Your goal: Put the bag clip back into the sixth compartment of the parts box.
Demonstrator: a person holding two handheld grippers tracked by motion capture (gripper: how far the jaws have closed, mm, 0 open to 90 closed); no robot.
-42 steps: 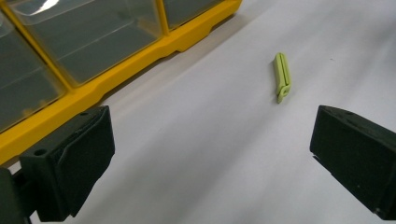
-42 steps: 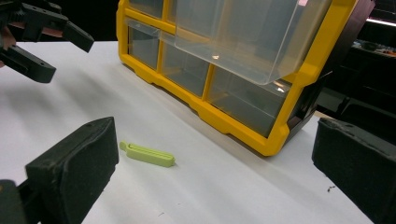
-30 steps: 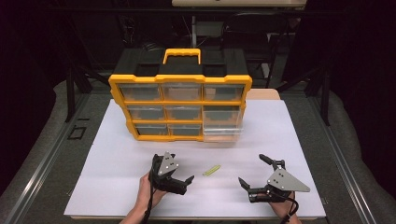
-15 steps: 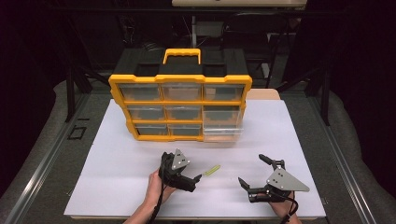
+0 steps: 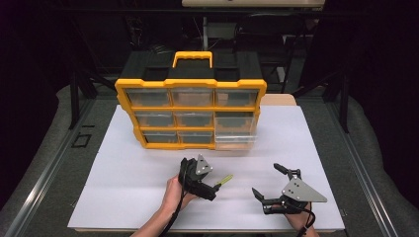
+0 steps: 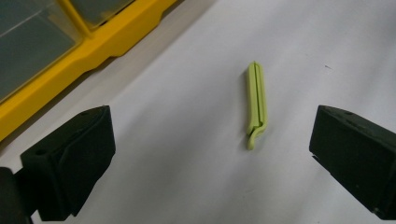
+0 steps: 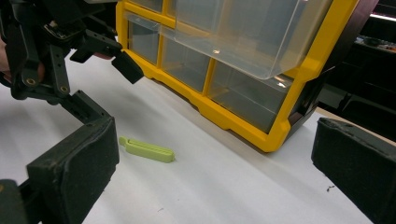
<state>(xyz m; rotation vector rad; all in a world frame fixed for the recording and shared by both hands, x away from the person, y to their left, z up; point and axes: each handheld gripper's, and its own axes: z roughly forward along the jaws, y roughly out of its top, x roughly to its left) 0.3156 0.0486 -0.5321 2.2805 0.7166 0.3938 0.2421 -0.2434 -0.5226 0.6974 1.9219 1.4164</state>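
Note:
A small yellow-green plastic clip (image 6: 257, 103) lies flat on the white table top (image 5: 128, 173). My left gripper (image 6: 210, 156) hovers just over it, open, with one jaw on each side and nothing touching the clip. In the high view the clip (image 5: 225, 179) pokes out just right of the left gripper (image 5: 215, 187). My right gripper (image 5: 267, 180) rests open near the table's front right, its jaws pointing left toward the clip (image 7: 147, 149), which lies apart from them.
A yellow organiser (image 5: 190, 109) with clear drawers and a yellow handle stands at the table's middle back. Its bottom right drawer (image 5: 236, 132) is pulled out. In the right gripper view that drawer (image 7: 252, 32) juts over the table.
The left gripper has moved right and slightly forward, ending over the clip. The right gripper has stayed where it was.

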